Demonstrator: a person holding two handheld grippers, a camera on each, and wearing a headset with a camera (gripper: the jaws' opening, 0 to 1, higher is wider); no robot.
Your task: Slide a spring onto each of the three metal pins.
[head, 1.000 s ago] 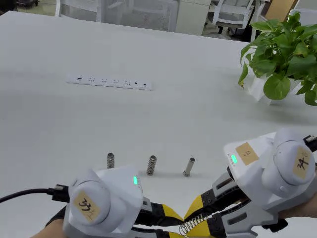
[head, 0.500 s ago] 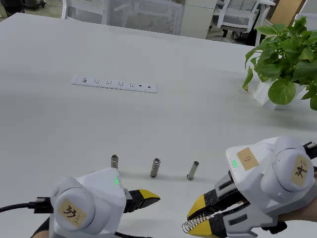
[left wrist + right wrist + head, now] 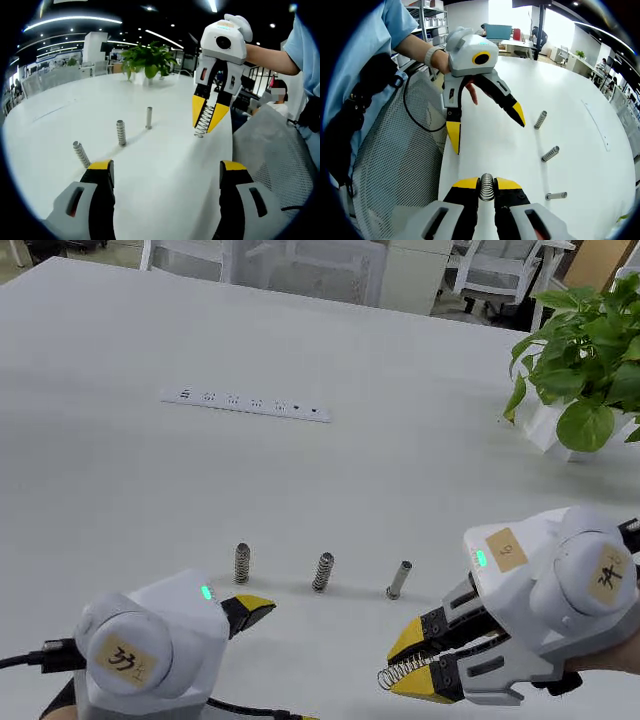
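Three upright metal pins stand in a row on the white table. The left pin (image 3: 242,562) and the middle pin (image 3: 322,572) each carry a spring. The right pin (image 3: 399,580) is bare. My right gripper (image 3: 405,667) hovers just right of the row, near the front edge, shut on a loose spring (image 3: 398,673); the right gripper view has that spring (image 3: 486,186) pinched between the yellow tips. My left gripper (image 3: 272,660) stands wide open and holds nothing, in front of the left pin. The left gripper view shows the bare pin (image 3: 149,117) and the right gripper (image 3: 207,112).
A white power strip (image 3: 245,405) lies farther back on the table. A potted plant (image 3: 585,370) stands at the far right. Chairs line the table's far side, and a mesh chair (image 3: 280,150) sits beside the front edge. A black cable (image 3: 25,660) trails from the left gripper.
The left gripper has drawn away to the left from the right gripper's tips and now stands open. The right gripper has kept hold of the spring. The head camera has shifted.
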